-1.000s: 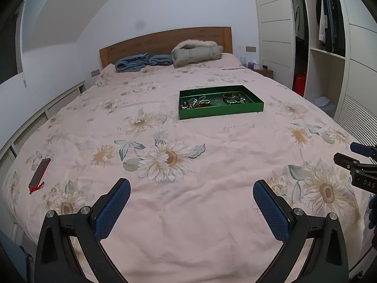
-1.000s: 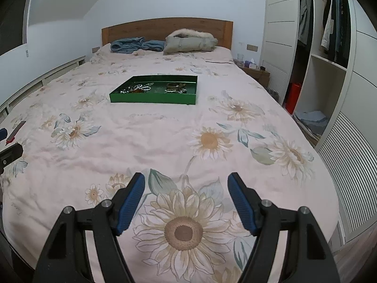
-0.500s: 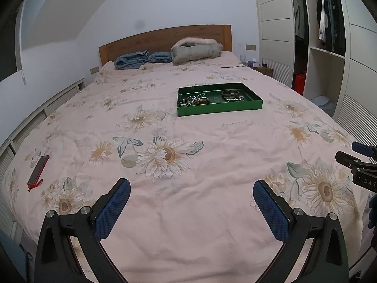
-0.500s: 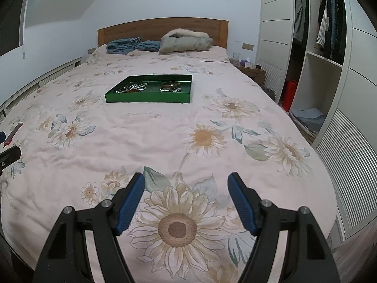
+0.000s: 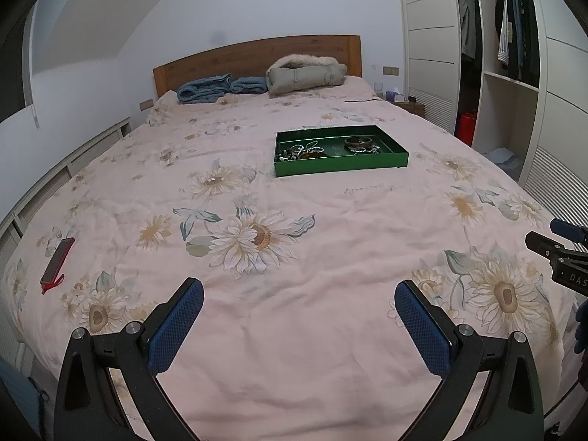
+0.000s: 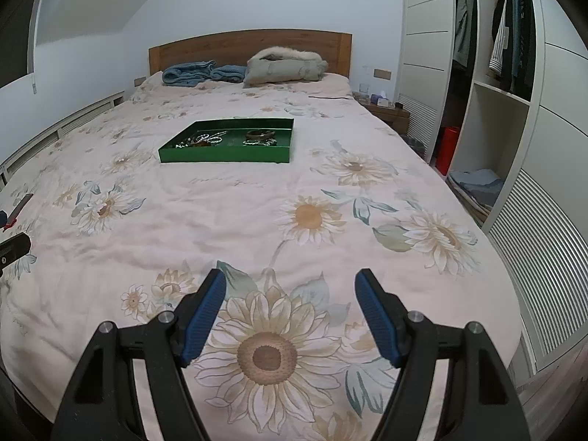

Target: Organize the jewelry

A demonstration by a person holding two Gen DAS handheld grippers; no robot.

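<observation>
A green tray (image 5: 340,167) lies on the flowered bedspread, far ahead of both grippers; it also shows in the right wrist view (image 6: 224,155). Inside it lie tangled chains and bracelets (image 5: 302,151) on the left and a brown bangle (image 5: 358,142) with more pieces on the right. My left gripper (image 5: 298,325) is open and empty over the near part of the bed. My right gripper (image 6: 288,312) is open and empty over a large sunflower print.
A red and dark flat object (image 5: 57,260) lies on the bed at the left. Blue towels (image 5: 205,88) and a grey folded coat (image 5: 305,73) lie by the wooden headboard. An open wardrobe (image 6: 492,84) and a nightstand (image 6: 386,110) stand to the right.
Both views have tilted and shifted slightly; the tray sits a little lower and nearer the middle of each view. Both grippers stay open and empty.
</observation>
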